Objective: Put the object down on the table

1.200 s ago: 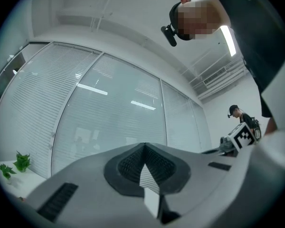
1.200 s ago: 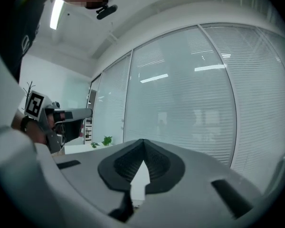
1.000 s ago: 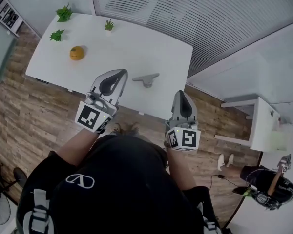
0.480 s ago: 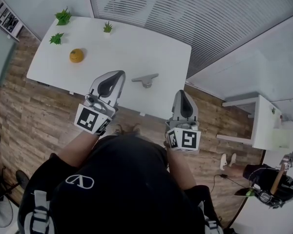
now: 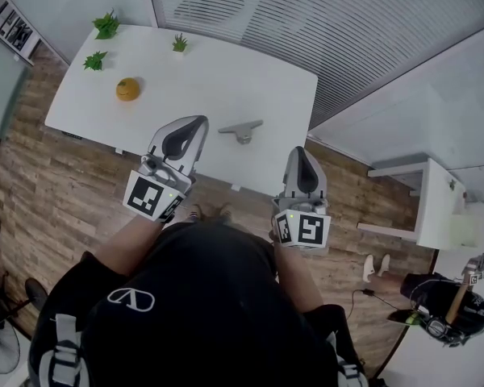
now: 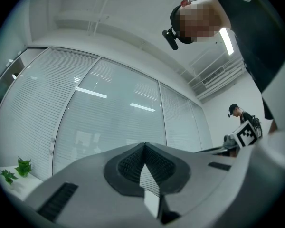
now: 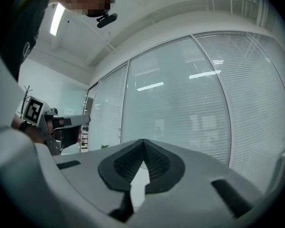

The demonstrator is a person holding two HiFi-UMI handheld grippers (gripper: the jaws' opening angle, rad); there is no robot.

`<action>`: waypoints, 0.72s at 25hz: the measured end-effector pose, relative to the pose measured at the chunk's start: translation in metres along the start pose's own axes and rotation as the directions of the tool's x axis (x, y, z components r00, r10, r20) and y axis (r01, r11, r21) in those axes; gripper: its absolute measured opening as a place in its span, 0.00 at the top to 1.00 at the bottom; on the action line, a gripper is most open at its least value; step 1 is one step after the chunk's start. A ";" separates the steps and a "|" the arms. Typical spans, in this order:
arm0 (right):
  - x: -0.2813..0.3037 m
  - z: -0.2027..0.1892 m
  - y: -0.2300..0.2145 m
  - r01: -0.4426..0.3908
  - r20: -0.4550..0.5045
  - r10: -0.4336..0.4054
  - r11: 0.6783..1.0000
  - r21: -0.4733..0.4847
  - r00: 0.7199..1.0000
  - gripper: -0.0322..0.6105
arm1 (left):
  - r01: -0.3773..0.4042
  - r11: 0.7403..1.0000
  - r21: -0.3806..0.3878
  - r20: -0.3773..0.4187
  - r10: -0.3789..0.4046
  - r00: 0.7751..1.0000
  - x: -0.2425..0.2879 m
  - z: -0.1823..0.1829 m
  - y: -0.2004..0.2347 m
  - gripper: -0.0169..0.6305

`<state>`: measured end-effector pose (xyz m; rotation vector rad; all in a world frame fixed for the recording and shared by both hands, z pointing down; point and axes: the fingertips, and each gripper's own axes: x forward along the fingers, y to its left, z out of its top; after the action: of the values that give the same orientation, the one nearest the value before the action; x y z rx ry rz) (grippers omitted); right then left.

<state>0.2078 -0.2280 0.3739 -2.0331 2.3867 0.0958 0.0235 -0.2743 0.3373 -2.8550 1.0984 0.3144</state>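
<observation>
Both the left tongs (image 5: 198,122) and the right tongs (image 5: 300,153) are closed on nothing, one to each side of the grey T-shaped object (image 5: 242,129), which already lies on the white worktop (image 5: 226,79), so the put-down looks done and only a clear retreat seems left.

Two white tables are present: the large table (image 5: 226,79) at the far left and the side table (image 5: 430,208) at the right. The large table carries three small green plants, namely the far plant (image 5: 106,25), the left plant (image 5: 94,60) and the middle plant (image 5: 180,43), plus one orange ball (image 5: 127,89) and one grey T-shaped part (image 5: 242,130). Two grippers are in view: the left gripper (image 5: 200,122) and the right gripper (image 5: 300,152). One second person (image 5: 440,305) is at the near right.
</observation>
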 end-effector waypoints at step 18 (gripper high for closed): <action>0.000 0.001 0.005 -0.020 0.006 0.020 1.000 -0.013 1.000 0.95 | -0.012 1.000 0.000 0.026 0.012 1.000 0.002 0.008 -0.001 0.97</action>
<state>0.2028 -0.2275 0.3734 -2.0118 2.4090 0.1184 0.0241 -0.2739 0.3293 -2.8365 1.1105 0.3513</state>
